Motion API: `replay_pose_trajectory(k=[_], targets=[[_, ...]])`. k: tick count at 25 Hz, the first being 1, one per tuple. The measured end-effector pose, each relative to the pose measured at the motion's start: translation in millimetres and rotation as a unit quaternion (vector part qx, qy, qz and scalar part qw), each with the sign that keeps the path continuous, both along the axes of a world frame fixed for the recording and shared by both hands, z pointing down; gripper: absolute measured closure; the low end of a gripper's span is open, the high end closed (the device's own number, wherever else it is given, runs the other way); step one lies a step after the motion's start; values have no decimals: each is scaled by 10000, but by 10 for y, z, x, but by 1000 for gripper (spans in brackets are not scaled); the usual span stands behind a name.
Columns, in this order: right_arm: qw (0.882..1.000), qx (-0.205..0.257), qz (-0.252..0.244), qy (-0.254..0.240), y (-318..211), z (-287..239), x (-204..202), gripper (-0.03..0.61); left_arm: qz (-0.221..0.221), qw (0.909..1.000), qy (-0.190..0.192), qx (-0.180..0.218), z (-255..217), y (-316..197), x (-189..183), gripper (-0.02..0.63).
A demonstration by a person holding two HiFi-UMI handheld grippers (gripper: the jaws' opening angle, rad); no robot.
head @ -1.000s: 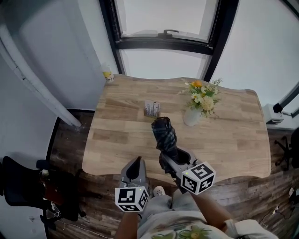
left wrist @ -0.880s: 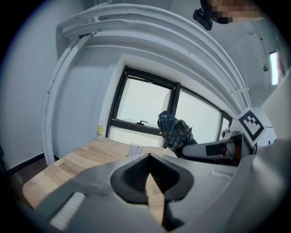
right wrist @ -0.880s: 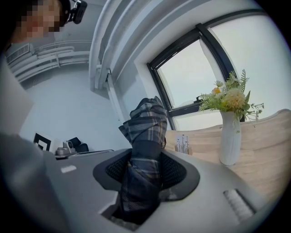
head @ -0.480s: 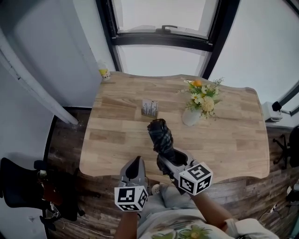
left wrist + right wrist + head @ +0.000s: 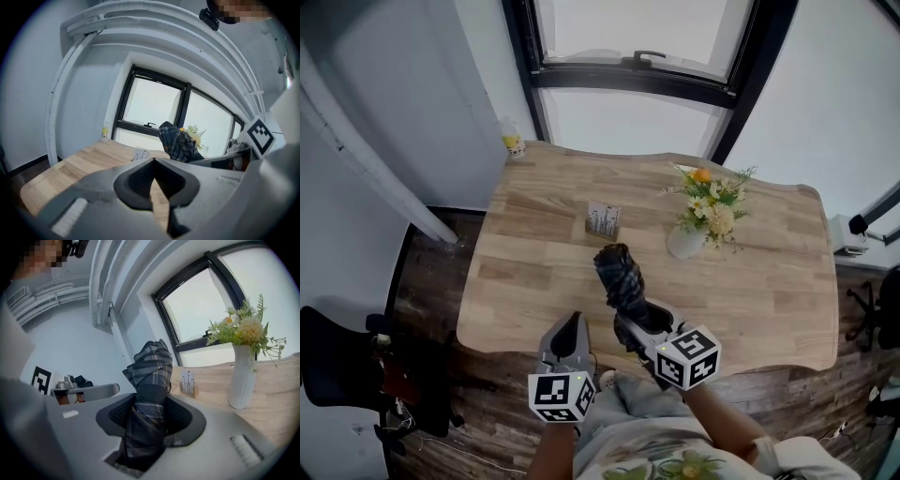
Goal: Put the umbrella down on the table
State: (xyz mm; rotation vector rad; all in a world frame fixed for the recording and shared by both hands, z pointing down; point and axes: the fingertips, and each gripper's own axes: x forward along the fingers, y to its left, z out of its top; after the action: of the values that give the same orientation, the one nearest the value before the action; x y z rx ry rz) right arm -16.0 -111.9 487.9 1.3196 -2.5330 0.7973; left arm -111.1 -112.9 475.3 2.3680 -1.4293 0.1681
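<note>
Two grippers, one per hand.

- Right gripper (image 5: 151,405): jaws clamped on the folded plaid umbrella (image 5: 151,363). Only its own view shows the pads pressing the fabric from both sides.
- Left gripper (image 5: 153,163): jaws closed together with nothing between them, which only its own view shows. It sits left of the vase (image 5: 682,241), at the near table edge.

One umbrella, held by the right gripper. It is nearer the person than the vase and to the vase's left. It slants upward, and its far end is clear of the wood in the left gripper view.

One wooden table (image 5: 534,246). Only the head view shows its whole outline.

One white vase, upright on the table. It holds a bunch of yellow, white and orange flowers (image 5: 712,202).

One small card stand (image 5: 603,219), left of the vase and upright. It holds printed cards, but the print is too small to read.

One small yellow-labelled bottle (image 5: 514,143), far left of the vase at the table's back corner. It shows in the head view and the left gripper view, not in the right gripper view.

One dark-framed window (image 5: 647,94) behind the vase.

One dark chair (image 5: 337,361) on the floor, far left of the vase, in the head view only.
</note>
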Motion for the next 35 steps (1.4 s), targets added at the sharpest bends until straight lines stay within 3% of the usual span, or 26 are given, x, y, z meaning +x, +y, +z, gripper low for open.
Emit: replay_pose_trajectory(k=[35], targets=[[9971, -425, -595, 221, -150, 442, -69, 399, -500, 9985, -161, -134, 95, -61, -80, 609]])
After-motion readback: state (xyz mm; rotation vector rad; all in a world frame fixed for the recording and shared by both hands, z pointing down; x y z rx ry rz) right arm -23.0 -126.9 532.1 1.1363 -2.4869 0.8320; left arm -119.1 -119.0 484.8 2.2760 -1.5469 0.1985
